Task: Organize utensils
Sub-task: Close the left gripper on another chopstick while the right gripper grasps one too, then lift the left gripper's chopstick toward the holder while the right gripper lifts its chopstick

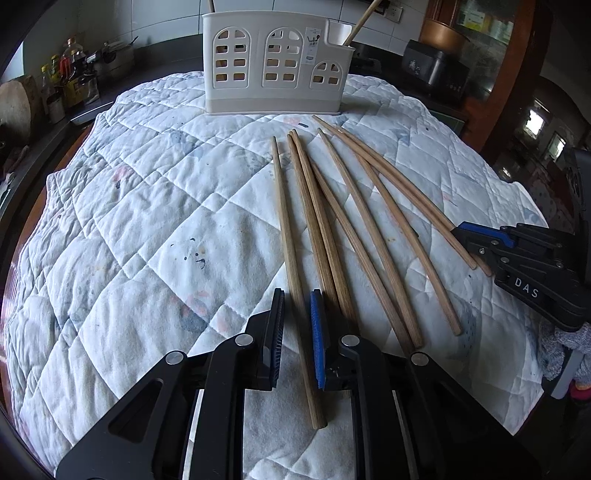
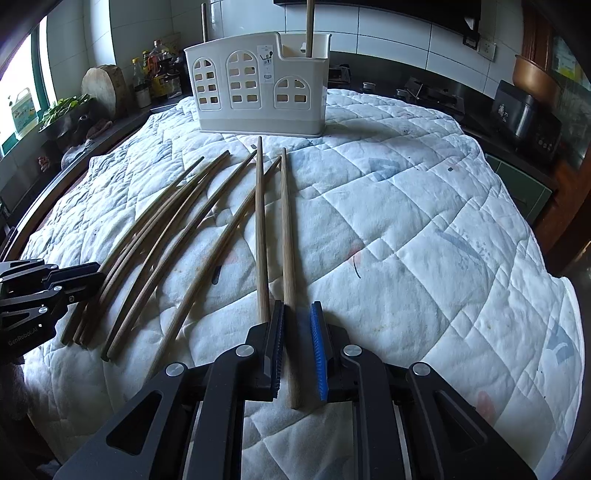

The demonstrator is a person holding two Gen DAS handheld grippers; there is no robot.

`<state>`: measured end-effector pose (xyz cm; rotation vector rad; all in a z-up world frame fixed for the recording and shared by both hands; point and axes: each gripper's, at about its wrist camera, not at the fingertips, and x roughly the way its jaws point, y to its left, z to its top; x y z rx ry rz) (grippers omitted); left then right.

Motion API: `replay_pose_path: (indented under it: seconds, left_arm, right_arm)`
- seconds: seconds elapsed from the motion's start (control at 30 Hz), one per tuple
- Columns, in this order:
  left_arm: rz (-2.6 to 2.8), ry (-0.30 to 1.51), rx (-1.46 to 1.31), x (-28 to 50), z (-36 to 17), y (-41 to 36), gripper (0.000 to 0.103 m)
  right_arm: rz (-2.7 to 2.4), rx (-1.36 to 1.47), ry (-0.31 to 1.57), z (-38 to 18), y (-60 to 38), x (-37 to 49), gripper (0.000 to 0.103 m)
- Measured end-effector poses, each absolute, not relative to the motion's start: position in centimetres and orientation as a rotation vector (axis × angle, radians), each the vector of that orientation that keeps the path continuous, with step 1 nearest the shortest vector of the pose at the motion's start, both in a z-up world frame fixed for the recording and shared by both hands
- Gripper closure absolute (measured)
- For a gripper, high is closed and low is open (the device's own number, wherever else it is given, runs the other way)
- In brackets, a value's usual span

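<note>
Several wooden chopsticks (image 1: 354, 229) lie fanned on a white quilted cloth (image 1: 147, 221). A white utensil holder (image 1: 277, 62) with arched cut-outs stands at the far edge, holding two chopsticks (image 1: 360, 22). My left gripper (image 1: 297, 306) is open, low over the cloth, its jaws either side of the leftmost chopstick (image 1: 288, 240). My right gripper (image 2: 297, 317) is open, its jaws either side of the rightmost chopstick (image 2: 288, 240). The holder also shows in the right wrist view (image 2: 258, 85). Each gripper shows in the other's view, the right (image 1: 480, 240) and the left (image 2: 74, 284).
The cloth covers a round table. A dark counter behind holds bottles (image 2: 155, 70), a wooden chopping block (image 2: 103, 86), a stove (image 2: 428, 94) and a black cooker (image 2: 524, 114). A copper pot (image 2: 535, 77) sits at the right.
</note>
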<state>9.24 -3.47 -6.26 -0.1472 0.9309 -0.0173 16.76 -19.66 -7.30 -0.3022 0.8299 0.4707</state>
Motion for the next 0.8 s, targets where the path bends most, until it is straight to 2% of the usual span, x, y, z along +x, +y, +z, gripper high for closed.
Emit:
replay_pose_path:
  seconds: [0.1,0.43,0.8]
  left_arm:
    - [-0.040,0.926,-0.197,9.1,-6.0,-2.8,0.096]
    - [-0.049,0.895,-0.221,8.6,-4.8,-1.8,0.096]
    - [-0.070,0.843,-0.218,8.0,-3.0,-1.2,0.096]
  right_arm:
    - [0.468,-0.290,0.826,-7.2,-19.9,16.8,0.094]
    - [0.467,-0.281,0.800,-6.4,-20.0,16.0,0.095]
    - [0.469,-0.259,0.710,-2.9,-20.3,14.6,0.095]
